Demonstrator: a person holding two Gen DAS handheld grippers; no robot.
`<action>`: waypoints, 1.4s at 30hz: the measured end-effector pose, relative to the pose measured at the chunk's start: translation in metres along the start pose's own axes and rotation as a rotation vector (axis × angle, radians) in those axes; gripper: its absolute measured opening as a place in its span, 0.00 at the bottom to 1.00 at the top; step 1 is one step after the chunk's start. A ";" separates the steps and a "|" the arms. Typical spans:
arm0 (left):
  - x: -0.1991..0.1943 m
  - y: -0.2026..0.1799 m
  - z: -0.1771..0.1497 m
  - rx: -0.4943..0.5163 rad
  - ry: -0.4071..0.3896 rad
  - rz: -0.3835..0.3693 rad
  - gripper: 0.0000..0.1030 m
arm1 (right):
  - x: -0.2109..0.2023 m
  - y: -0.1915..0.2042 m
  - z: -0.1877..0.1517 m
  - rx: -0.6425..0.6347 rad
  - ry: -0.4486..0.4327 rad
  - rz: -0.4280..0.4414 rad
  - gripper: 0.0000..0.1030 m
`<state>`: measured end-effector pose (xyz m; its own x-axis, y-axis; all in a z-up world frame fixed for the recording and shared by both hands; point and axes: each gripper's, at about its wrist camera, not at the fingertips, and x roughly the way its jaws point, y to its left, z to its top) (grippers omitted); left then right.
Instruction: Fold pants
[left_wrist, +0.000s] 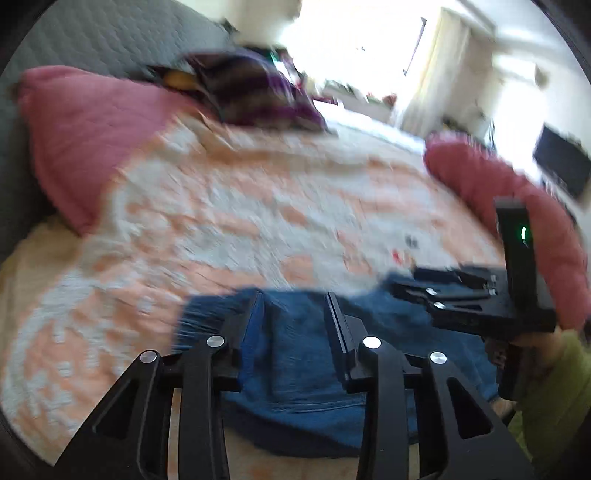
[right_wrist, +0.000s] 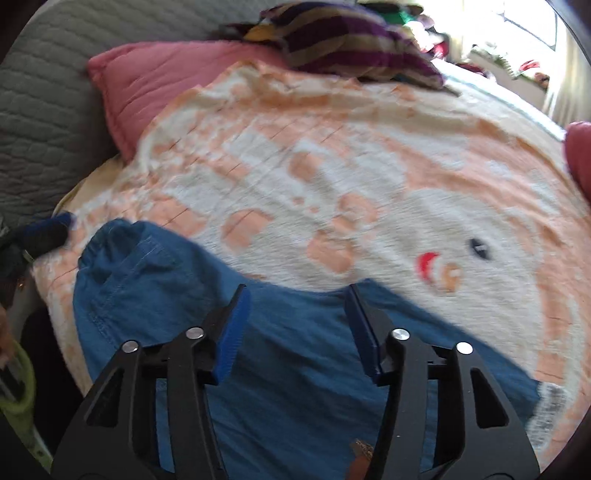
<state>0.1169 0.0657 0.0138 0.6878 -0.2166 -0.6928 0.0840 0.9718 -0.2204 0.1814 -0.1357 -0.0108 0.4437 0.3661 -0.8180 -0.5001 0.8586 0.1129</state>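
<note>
Both grippers hang over the blue pants, nothing pinched yet.

The pants lie spread on the peach-and-white blanket at the bed's near edge, flat enough to fold. The left gripper and the right gripper each point down at the cloth with jaws apart and only fabric showing behind the gap, probably lining up for a hold. A pink pillow sits well clear.

- Left wrist view smeared with motion blur; blanket pattern unreadable.
- Blue pants run off the near edge, waistband unseen.
- Far window blown white.
</note>
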 end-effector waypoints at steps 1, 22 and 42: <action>0.017 -0.001 -0.004 0.003 0.058 0.007 0.32 | 0.009 0.006 0.001 -0.003 0.023 0.017 0.38; -0.034 0.014 -0.033 0.007 -0.047 0.045 0.58 | -0.045 -0.019 -0.029 0.070 -0.092 -0.045 0.54; -0.020 -0.065 -0.065 0.181 0.034 0.063 0.79 | -0.146 -0.071 -0.166 0.254 -0.141 -0.252 0.82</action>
<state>0.0508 0.0012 -0.0026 0.6713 -0.1553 -0.7247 0.1722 0.9837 -0.0513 0.0286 -0.3101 0.0071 0.6363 0.1623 -0.7542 -0.1696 0.9831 0.0686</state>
